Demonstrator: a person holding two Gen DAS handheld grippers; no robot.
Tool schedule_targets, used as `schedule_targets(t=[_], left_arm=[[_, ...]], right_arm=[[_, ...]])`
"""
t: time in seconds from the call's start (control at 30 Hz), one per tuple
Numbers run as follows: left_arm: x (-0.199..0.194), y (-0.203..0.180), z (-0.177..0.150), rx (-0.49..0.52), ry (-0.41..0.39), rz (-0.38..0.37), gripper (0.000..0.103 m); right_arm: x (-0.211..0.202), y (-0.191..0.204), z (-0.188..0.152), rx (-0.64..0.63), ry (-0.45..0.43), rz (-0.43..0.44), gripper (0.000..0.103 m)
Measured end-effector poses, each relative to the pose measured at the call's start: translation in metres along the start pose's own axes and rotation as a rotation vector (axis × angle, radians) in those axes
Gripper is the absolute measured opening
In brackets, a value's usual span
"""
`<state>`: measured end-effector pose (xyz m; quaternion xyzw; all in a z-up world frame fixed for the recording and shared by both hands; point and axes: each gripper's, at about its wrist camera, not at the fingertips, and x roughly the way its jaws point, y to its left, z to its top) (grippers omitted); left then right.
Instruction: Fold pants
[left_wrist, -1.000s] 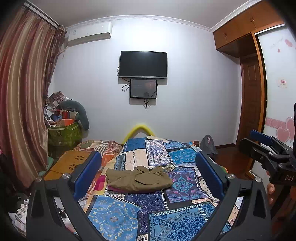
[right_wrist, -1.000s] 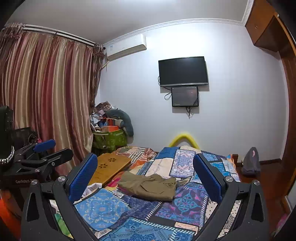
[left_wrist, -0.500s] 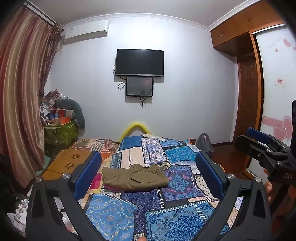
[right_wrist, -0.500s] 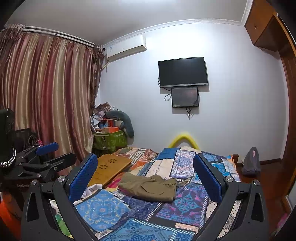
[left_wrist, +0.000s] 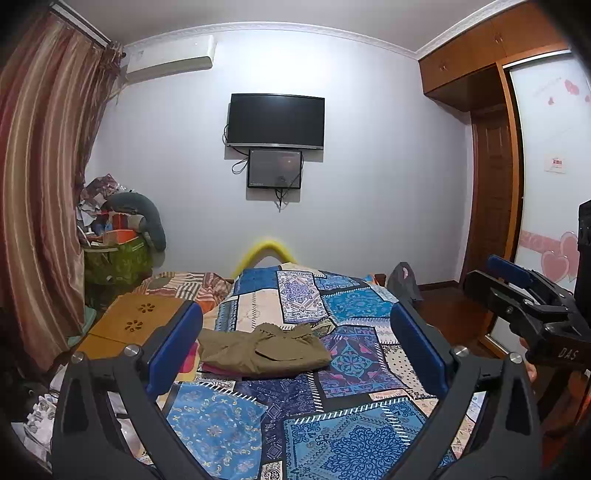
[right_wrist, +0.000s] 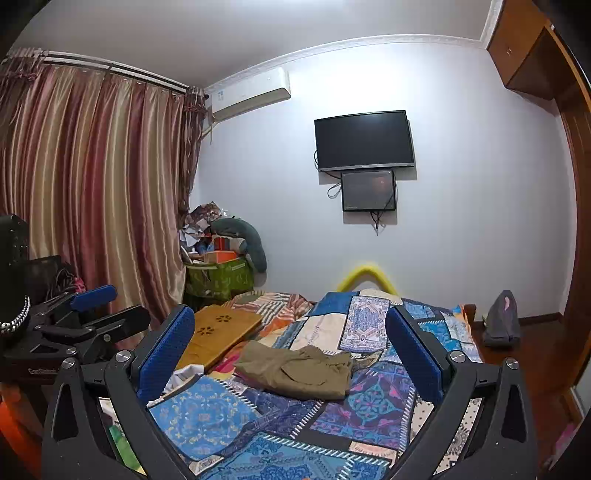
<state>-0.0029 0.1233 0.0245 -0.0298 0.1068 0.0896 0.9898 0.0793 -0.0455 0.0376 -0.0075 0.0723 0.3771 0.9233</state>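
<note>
Both claws stand wide and empty: my left gripper (left_wrist: 295, 354) and right gripper (right_wrist: 290, 354) hang well short of the olive pants (left_wrist: 264, 352), bunched on the patchwork quilt (left_wrist: 354, 435). I risk pinching quilt along with trouser cloth.

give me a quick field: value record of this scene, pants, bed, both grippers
pants: olive pants lying folded in a compact bundle on the bed
surface: patchwork bedspread, blue and multicolour
left gripper: left gripper open, jaws wide apart, holding nothing, raised short of the pants
right gripper: right gripper open, jaws wide apart, holding nothing, also short of the pants
contact: neither gripper touches the fabric
beside the bed: wooden lap table at its left edge
far wall: television with a smaller screen under it
task state: pants look folded
</note>
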Motion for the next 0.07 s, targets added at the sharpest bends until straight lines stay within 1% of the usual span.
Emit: schedule_targets(t=[0.07], left_arm=[[-0.0002,0.0,-0.0011,0.001,0.0,0.001,0.103]], right_arm=[[0.0005,-0.0003,-0.0001,0.002,0.002,0.0,0.103]])
